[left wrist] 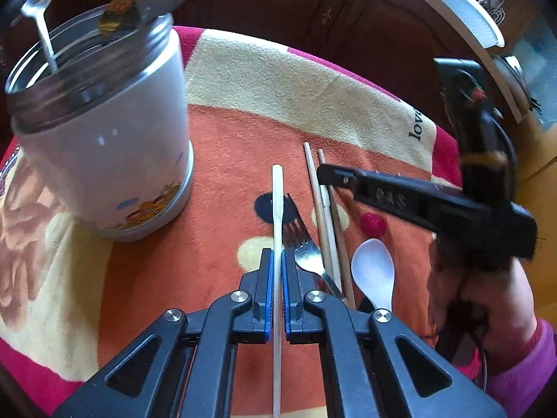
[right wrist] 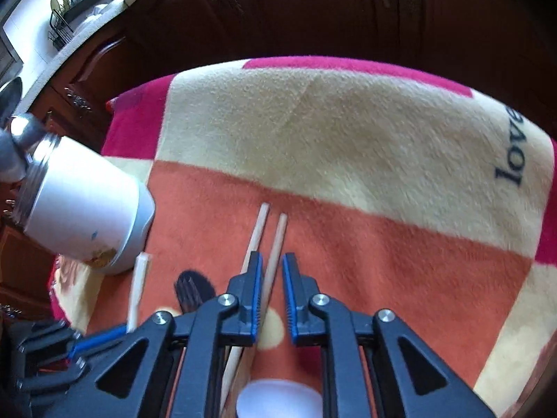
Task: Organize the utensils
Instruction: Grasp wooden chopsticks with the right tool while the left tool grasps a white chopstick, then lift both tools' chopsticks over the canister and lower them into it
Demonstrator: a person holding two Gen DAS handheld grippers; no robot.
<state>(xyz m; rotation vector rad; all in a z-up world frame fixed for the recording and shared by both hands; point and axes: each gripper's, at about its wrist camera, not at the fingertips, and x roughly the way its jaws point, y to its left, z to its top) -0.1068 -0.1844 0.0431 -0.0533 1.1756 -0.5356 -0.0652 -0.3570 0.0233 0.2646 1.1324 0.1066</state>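
On a patterned fleece blanket point(left wrist: 243, 80): two loose chopsticks point(left wrist: 327, 230), one fork point(left wrist: 306, 250), one white spoon point(left wrist: 374, 271). The white canister point(left wrist: 104, 160) holds one metal spoon point(left wrist: 40, 14). Left gripper point(left wrist: 277, 261) clamps a third chopstick point(left wrist: 277, 202); right gripper point(right wrist: 269, 275) gapes, empty.

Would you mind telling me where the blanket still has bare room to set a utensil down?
The blanket is bare along its cream band beyond the chopsticks, toward the "love" lettering, and on the orange strip between the white container and the fork. Fork, chopsticks and white spoon crowd together between the left gripper and right gripper.
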